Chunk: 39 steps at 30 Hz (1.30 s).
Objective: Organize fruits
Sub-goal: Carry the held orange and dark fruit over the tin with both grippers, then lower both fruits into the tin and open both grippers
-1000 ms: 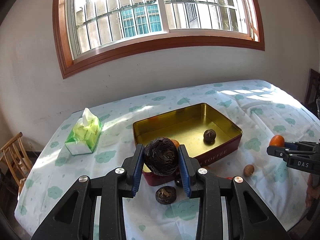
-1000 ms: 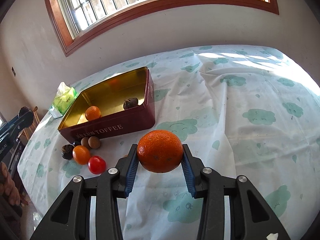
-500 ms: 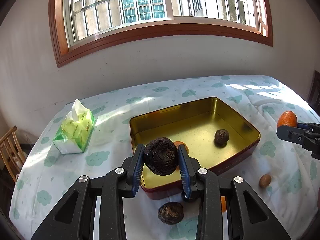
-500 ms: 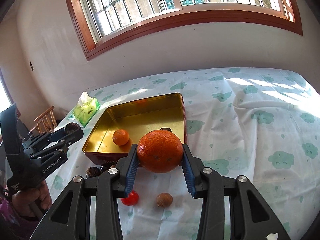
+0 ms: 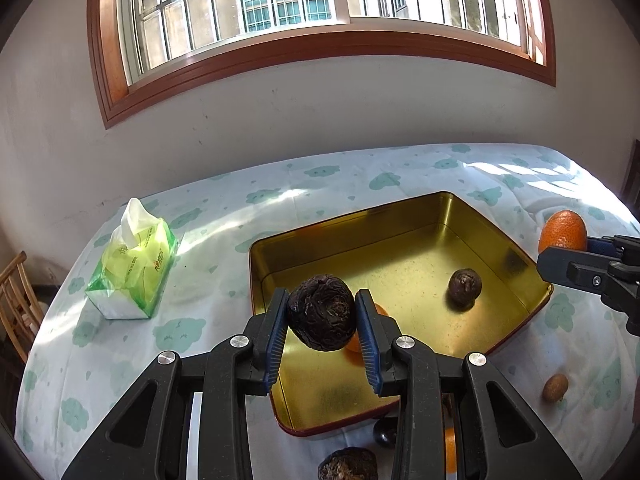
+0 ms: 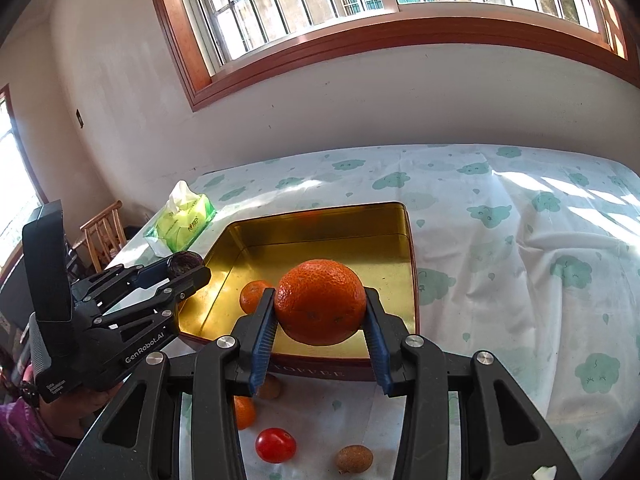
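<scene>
Gold-lined tin "TOFFEE" | left hand-held gripper "GenRobot.AI" pinches dark fruit | right pinches orange

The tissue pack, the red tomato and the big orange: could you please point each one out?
tissue pack (image 5: 134, 268), left wrist view, green front face.
red tomato (image 6: 276, 445), right wrist view, its middle.
big orange (image 6: 320, 301), right wrist view, front peel.

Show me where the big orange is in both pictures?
Left wrist view: the big round orange is at the far right edge, held in the right gripper, beside the gold metal tin.
Right wrist view: the orange sits centre, between the gripper's blue pads.
Shared landmark: the green tissue pack.
</scene>
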Each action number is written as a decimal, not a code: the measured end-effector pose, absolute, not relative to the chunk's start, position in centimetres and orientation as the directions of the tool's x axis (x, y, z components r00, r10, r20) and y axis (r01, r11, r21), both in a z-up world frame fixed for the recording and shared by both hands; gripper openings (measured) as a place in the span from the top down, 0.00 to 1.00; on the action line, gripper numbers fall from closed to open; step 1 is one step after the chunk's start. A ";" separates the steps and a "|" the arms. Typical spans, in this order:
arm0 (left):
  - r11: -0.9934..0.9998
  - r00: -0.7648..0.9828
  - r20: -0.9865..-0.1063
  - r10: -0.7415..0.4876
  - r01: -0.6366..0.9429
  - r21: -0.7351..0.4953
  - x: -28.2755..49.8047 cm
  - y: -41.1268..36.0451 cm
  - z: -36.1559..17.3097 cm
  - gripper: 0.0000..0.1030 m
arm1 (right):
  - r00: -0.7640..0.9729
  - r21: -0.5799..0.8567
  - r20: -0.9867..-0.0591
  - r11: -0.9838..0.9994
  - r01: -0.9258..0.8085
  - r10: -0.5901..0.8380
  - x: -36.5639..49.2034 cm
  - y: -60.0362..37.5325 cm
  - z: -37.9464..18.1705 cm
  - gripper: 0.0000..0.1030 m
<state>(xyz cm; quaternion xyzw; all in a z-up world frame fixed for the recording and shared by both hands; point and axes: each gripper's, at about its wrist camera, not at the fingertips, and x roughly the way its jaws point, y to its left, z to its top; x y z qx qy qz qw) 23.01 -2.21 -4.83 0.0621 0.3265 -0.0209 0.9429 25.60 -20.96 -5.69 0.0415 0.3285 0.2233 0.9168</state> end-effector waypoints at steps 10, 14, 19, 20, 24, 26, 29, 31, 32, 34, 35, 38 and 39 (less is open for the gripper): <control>0.992 0.773 -0.635 -0.008 0.083 0.089 25.0 -2.2 -5.5 0.67 | 0.656 0.235 -0.604 0.888 -0.395 0.452 27.5 -20.1 -6.7 0.62; 0.993 0.767 -0.642 -0.009 0.080 0.082 25.5 -2.0 -5.9 0.67 | 0.642 0.232 -0.617 0.884 -0.405 0.456 28.2 -19.6 -7.2 0.62; 0.992 0.764 -0.645 -0.007 0.086 0.091 26.0 -2.2 -6.2 0.67 | 0.621 0.229 -0.632 0.877 -0.422 0.464 28.9 -18.7 -7.7 0.62; 0.992 0.763 -0.646 -0.008 0.087 0.091 26.1 -2.2 -6.3 0.67 | 0.617 0.227 -0.634 0.875 -0.427 0.466 29.0 -18.5 -7.8 0.62; 0.992 0.763 -0.647 -0.007 0.086 0.091 26.6 -2.1 -6.4 0.67 | 0.607 0.218 -0.639 0.868 -0.445 0.472 29.3 -17.7 -7.9 0.62; 0.992 0.764 -0.646 -0.007 0.087 0.092 27.0 -2.0 -6.3 0.67 | 0.603 0.215 -0.643 0.867 -0.449 0.472 29.6 -17.4 -8.0 0.62; 0.991 0.761 -0.648 -0.007 0.094 0.099 27.5 -2.1 -6.2 0.67 | 0.596 0.214 -0.650 0.867 -0.451 0.471 30.1 -17.2 -8.2 0.62; 0.989 0.759 -0.651 -0.002 0.096 0.110 28.0 -2.2 -6.2 0.67 | 0.593 0.211 -0.656 0.867 -0.452 0.468 30.4 -17.1 -8.3 0.62; 0.989 0.756 -0.654 -0.001 0.098 0.112 28.2 -2.2 -6.3 0.67 | 0.590 0.211 -0.658 0.866 -0.453 0.469 30.6 -17.0 -8.4 0.62; 0.989 0.751 -0.660 -0.002 0.099 0.110 28.7 -2.2 -6.3 0.67 | 0.586 0.208 -0.662 0.865 -0.456 0.468 30.9 -16.8 -8.5 0.62; 0.989 0.750 -0.661 -0.002 0.099 0.110 28.9 -2.2 -6.3 0.67 | 0.584 0.205 -0.664 0.865 -0.458 0.467 31.0 -16.7 -8.5 0.62; 0.988 0.748 -0.664 0.005 0.100 0.120 29.4 -2.2 -6.4 0.67 | 0.576 0.205 -0.670 0.863 -0.462 0.468 31.4 -16.4 -8.7 0.62; 0.987 0.746 -0.666 0.008 0.100 0.125 29.6 -2.2 -6.4 0.67 | 0.575 0.204 -0.672 0.863 -0.463 0.467 31.5 -16.3 -8.8 0.62</control>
